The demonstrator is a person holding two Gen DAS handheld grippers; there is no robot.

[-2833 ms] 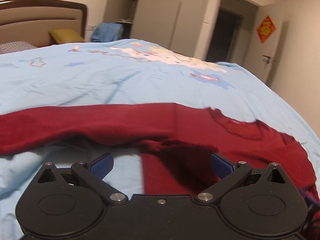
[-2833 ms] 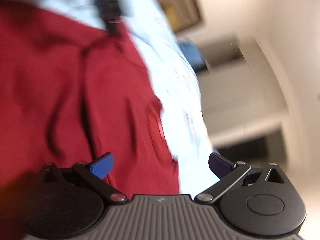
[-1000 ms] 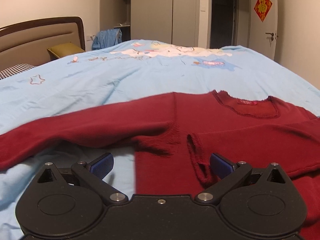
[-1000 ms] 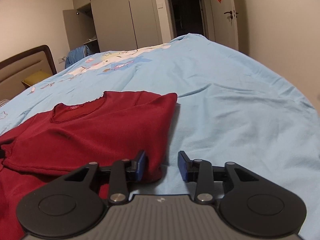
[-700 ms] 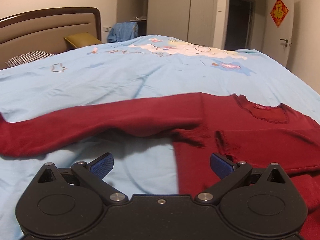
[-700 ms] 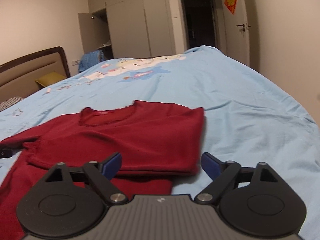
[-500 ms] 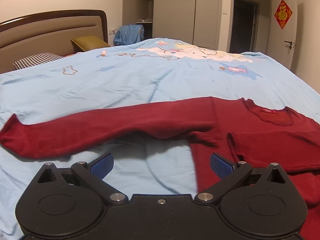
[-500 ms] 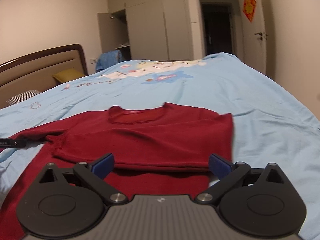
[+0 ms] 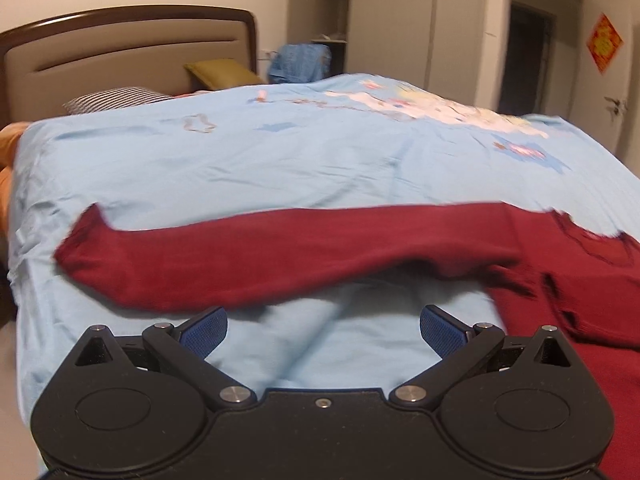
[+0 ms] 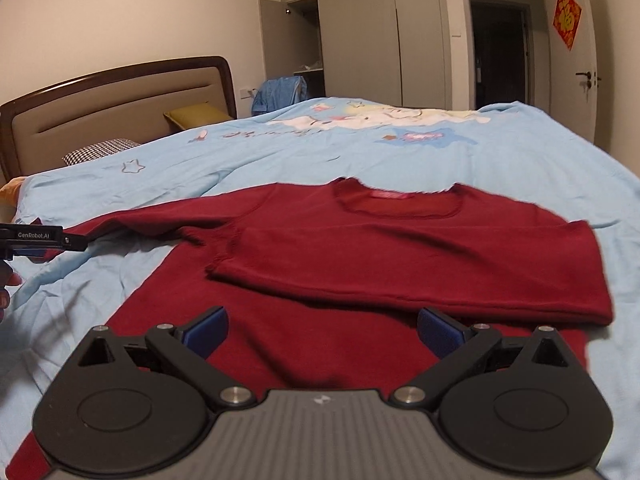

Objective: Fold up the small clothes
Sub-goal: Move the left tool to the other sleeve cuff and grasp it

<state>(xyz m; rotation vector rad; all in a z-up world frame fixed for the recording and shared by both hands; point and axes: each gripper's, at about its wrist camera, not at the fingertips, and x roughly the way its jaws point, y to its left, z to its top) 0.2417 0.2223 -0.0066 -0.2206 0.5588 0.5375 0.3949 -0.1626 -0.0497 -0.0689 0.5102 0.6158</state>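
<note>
Your left gripper point(image 9: 322, 330) has its jaws spread wide with nothing between them; only bare light-blue bedspread point(image 9: 280, 168) shows in the gap. Just ahead of those blue pads point(image 9: 204, 330) the long sleeve point(image 9: 260, 254) of the red sweater point(image 10: 360, 256) lies stretched across your view, its cuff point(image 9: 80, 240) ending near the left edge of the bedspread, where the cover drops away. The sleeve's near edge lifts slightly off the bedding close to the armpit, leaving a shadowed pocket beneath it.

Your right gripper point(image 10: 322, 330) is likewise spread apart and empty, its jaws hovering over the lower body of the sweater. Beyond them the other sleeve point(image 10: 420, 264) is already folded across the chest, its lower edge running straight across just ahead of the pads and its cuff end stopping near the left armpit. The neckline point(image 10: 396, 202) (with a red label inside it) faces away from you. The right edge of the garment is a clean fold, and to the right of it the bedspread lies open up to the bed's side.

In the right wrist view the left gripper point(image 10: 40, 240) shows at the far left, close by the outstretched sleeve, with a bit of a hand point(image 10: 6, 288) beneath it. Farther off stand the headboard point(image 10: 120, 108), a yellow pillow point(image 10: 196, 114), the wardrobe point(image 10: 380, 32) and a dark doorway point(image 10: 500, 52); the far half of the bed carries nothing but its printed pattern.
</note>
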